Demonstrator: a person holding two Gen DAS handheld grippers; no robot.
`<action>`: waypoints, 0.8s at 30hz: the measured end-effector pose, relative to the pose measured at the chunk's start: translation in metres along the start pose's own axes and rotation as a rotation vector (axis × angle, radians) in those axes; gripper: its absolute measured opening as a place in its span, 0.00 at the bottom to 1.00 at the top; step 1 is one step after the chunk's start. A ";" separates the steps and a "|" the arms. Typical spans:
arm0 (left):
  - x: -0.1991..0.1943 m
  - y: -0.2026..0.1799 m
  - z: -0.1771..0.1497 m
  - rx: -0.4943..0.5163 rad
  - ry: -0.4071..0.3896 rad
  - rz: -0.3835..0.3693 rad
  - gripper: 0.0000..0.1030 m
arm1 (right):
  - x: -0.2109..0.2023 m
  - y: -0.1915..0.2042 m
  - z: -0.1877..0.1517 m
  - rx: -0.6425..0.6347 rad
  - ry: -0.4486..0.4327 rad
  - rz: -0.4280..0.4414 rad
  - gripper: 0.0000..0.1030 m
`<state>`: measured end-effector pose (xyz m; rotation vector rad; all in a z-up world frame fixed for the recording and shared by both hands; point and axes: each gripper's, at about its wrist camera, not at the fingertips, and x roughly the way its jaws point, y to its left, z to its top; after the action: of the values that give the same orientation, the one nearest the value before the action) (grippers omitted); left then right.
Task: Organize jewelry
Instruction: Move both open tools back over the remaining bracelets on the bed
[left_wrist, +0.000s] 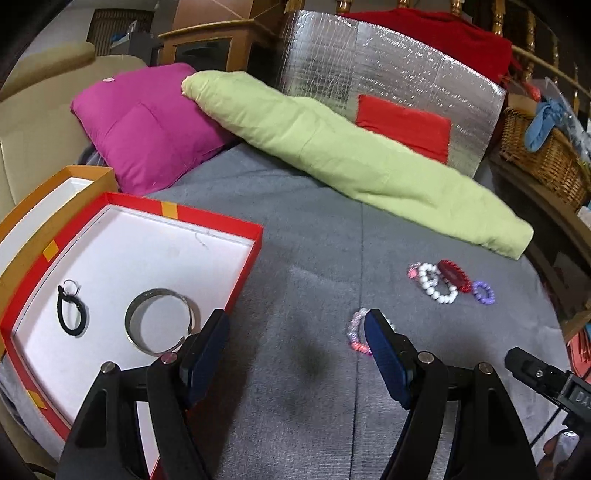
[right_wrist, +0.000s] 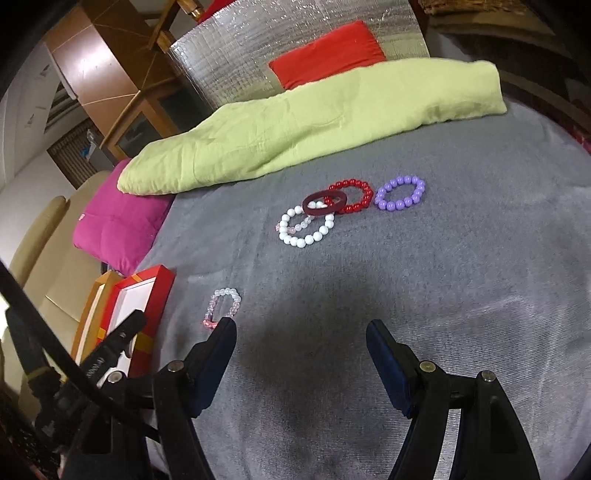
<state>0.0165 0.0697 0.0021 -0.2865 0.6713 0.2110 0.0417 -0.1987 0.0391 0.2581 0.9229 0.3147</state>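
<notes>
Both tongs spread wide, nothing held: left gripper (left_wrist: 295, 328), right gripper (right_wrist: 301, 328).
Red box (left_wrist: 236, 221) already holds the metal bangle (left_wrist: 160, 321) and black loop (left_wrist: 72, 312); pink bead bracelet (right_wrist: 223, 308) lies nearest on the grey blanket (right_wrist: 461, 295), probably next; other bracelets (right_wrist: 351, 206) clustered beyond.

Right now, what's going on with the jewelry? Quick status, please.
Both grippers, left and right, open, empty. Bangle and black loop in red box. Five bracelets and a dark ring loose on blanket. Nothing blocking.

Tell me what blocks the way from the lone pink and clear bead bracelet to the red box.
Nothing visible does. The pink and clear bracelet lies alone on bare grey blanket, and the red box sits open just beside it.
</notes>
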 end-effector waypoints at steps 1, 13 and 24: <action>0.001 -0.001 0.000 0.005 0.000 0.002 0.74 | 0.000 0.001 0.001 -0.004 -0.005 -0.008 0.74; 0.002 -0.008 -0.003 0.040 0.023 -0.010 0.74 | -0.018 -0.031 0.017 0.062 -0.040 -0.051 0.74; 0.010 -0.010 0.000 0.029 0.050 -0.059 0.74 | 0.051 -0.094 0.096 0.117 0.107 -0.212 0.69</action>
<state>0.0265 0.0612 -0.0024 -0.2841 0.7143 0.1381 0.1628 -0.2743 0.0248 0.2503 1.0661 0.0797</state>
